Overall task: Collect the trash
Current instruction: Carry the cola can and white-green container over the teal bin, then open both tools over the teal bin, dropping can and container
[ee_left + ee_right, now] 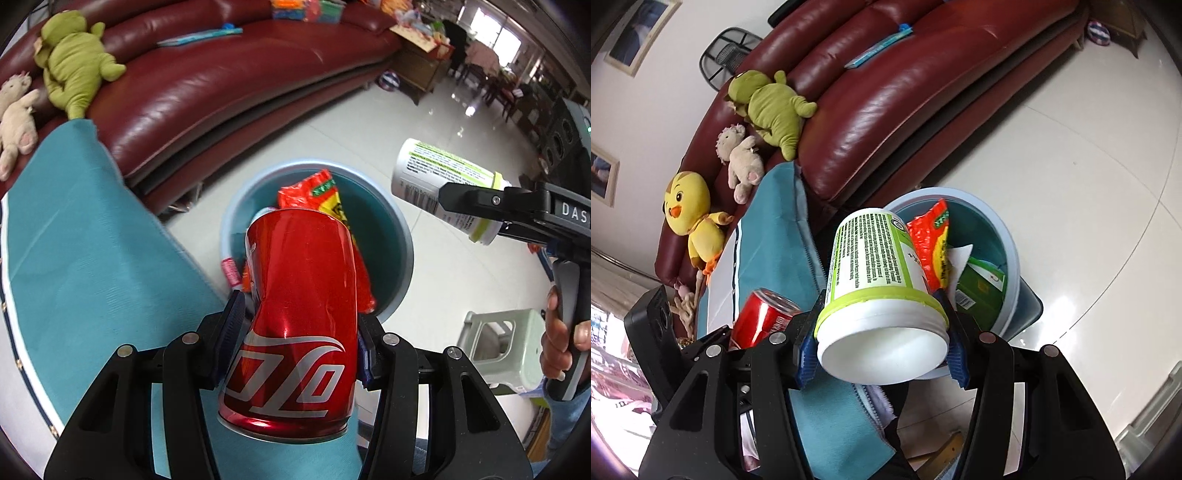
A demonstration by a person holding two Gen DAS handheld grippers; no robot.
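Presently, left gripper (299,347): jaws clamped across the dented red can (295,306), carried above the bin (402,254) for dropping.
Right gripper (882,350): jaws clamped on the white tub (879,295), tilted toward the same bin.
Bin: on the floor beside the sofa (221,85), already holding wrappers (325,199).
Judgement: release comes next.

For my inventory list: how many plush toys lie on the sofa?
3: green plush, cream plush below it, yellow chick lowest. More may be hidden.
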